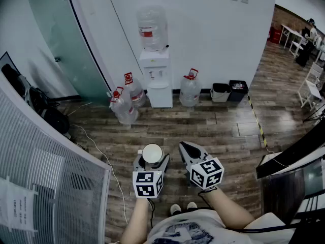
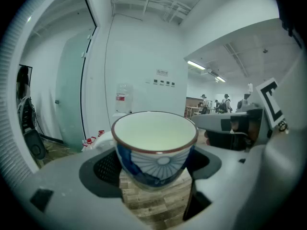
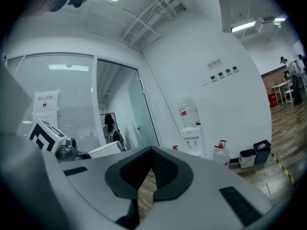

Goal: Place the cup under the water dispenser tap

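The left gripper (image 2: 153, 169) is clamped on the lower body of the cup (image 2: 156, 140), well short of the water dispenser (image 1: 155, 75), and the right gripper (image 3: 146, 176) is closed and empty; the cup, apparently glazed ceramic, is rigid, slick and breakable, so hold it low and level.

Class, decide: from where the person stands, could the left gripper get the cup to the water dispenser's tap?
Probably not from here: the left gripper holds the cup well short of the water dispenser. The floor between looks free, though; the bottles stand beside it.
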A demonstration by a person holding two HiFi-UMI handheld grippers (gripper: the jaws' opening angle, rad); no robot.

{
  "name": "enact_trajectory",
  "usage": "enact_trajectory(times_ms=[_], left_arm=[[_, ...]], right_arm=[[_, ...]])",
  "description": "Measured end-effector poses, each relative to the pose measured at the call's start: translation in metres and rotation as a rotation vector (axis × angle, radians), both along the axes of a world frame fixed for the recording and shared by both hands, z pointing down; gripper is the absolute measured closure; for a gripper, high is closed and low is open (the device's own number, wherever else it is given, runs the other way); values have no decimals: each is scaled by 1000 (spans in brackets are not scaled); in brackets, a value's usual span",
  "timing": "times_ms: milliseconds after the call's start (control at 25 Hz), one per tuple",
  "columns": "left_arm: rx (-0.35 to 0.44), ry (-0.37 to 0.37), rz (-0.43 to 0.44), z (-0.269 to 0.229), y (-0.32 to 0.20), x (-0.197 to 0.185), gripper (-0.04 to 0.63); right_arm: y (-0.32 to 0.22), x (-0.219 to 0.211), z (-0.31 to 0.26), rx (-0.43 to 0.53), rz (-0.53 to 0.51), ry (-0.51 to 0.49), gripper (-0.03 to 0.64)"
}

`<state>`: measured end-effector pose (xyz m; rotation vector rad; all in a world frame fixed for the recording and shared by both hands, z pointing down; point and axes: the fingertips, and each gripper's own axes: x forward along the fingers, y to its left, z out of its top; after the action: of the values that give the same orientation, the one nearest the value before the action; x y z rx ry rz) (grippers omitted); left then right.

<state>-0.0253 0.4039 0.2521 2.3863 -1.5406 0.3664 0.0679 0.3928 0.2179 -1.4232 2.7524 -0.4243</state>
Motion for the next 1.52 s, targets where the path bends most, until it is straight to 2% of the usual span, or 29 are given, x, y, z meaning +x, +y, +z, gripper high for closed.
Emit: enact_trajectory(times_ms=[240,760,1160,1400,1520], left_arm=[[4,-12,-2,-11,25,8,170],[4,-32,-22,-12,12,39,170],[17,-24,-44,-9,-35,41,170],[17,-34,-33,-1,-98,24,170],[-10,-11,-19,12,-140,5,170]], right_arm=[[24,16,-6,8,8,5,597],[15,59,-3,10,-6,-24,597],[-34,67,11,-19,-19,-40,597],[-95,49,25,-40,-14,-38,597],[-137,31,34,-53,-2,-43,597]])
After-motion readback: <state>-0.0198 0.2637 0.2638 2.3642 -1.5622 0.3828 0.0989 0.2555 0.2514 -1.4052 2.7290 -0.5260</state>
